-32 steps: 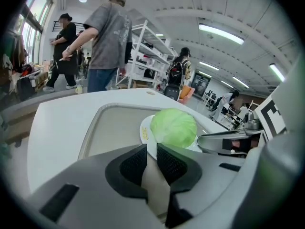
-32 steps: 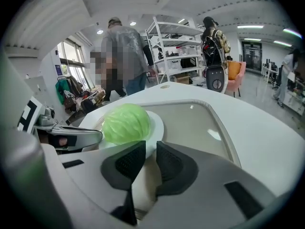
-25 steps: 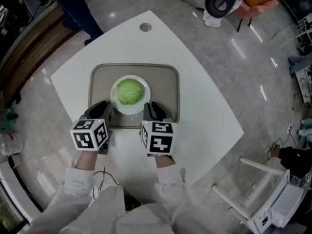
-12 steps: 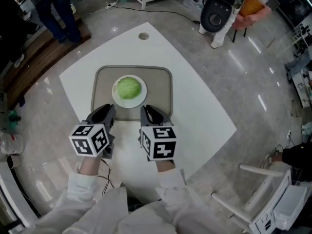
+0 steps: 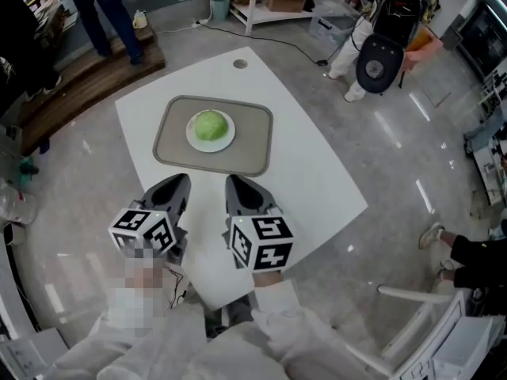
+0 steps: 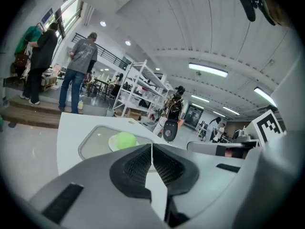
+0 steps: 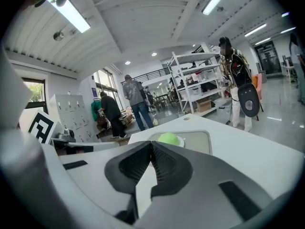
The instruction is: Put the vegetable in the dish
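1. The vegetable [image 5: 210,125] (a round, pale green head, a cabbage as far as I can judge) lies in the white dish [image 5: 192,139]. The dish stands on the grey tray [image 5: 252,145], which rests on the white tabletop [image 5: 317,184].
2. The left claw [image 5: 176,182] is closed and empty. In the left gripper view its two pads meet along one thin line, with nothing between them.
3. The right claw [image 5: 238,182] is closed and empty too. Its jaws have just been closing, and nothing is between them.
4. The vegetable lies straight ahead of both claws, beyond the near edge of the tray and well apart from them. Both claws hover side by side over the near part of the tabletop and point towards it. It sits about midway between their two lines, so I cannot say which hand is nearer. The vegetable is round and shows no long axis, while the long side of the tray runs across the direction of the claws.
5. I count one vegetable, one dish, one tray and two claws.
6. In my judgement the task is already done, because the vegetable is in the dish and no claw touches it.
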`<state>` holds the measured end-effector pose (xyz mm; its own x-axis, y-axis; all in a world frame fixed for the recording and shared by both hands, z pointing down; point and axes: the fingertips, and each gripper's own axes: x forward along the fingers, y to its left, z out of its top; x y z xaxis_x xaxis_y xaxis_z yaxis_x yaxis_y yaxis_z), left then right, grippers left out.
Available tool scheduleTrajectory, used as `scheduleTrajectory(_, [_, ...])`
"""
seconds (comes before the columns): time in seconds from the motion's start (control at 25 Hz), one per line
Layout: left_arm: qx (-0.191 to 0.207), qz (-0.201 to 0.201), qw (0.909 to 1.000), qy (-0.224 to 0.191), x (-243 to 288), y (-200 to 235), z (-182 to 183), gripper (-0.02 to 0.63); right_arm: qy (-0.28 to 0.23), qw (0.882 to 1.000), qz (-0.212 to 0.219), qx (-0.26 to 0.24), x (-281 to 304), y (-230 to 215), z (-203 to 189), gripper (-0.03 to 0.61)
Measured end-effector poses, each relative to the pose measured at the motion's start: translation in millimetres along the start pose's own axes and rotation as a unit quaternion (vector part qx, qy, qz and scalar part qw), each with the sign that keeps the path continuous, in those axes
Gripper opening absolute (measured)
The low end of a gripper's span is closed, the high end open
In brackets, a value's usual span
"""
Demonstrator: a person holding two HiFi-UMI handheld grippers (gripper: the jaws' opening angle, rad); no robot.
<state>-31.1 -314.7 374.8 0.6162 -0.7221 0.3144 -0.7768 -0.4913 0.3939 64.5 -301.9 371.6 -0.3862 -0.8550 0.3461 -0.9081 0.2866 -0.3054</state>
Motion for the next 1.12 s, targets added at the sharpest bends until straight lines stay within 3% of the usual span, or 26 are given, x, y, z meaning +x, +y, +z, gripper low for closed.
scheduleTrajectory(0.24, [0.034,-0.015,0.9991,-0.021,-45,-63,-12,0.008,-0.016,0.999,0.031,-0.023,-62,25,0,0.014])
scheduleTrajectory(0.68, [0.044,-0.031,0.9979,-0.036,-94,-133,-37,0.008,-0.034,0.995,0.074,-0.059,-142,56,-8,0.012])
scheduleTrajectory(0.92, [0.053,-0.01,0.9982,-0.028,-109,-143,-42,0.008,-0.024,0.995,0.071,-0.072,-157,59,-15,0.012])
scheduleTrajectory(1.12, [0.055,-0.018,0.9981,-0.021,-117,-143,-41,0.008,-0.023,0.995,0.069,-0.07,-158,70,-17,0.012])
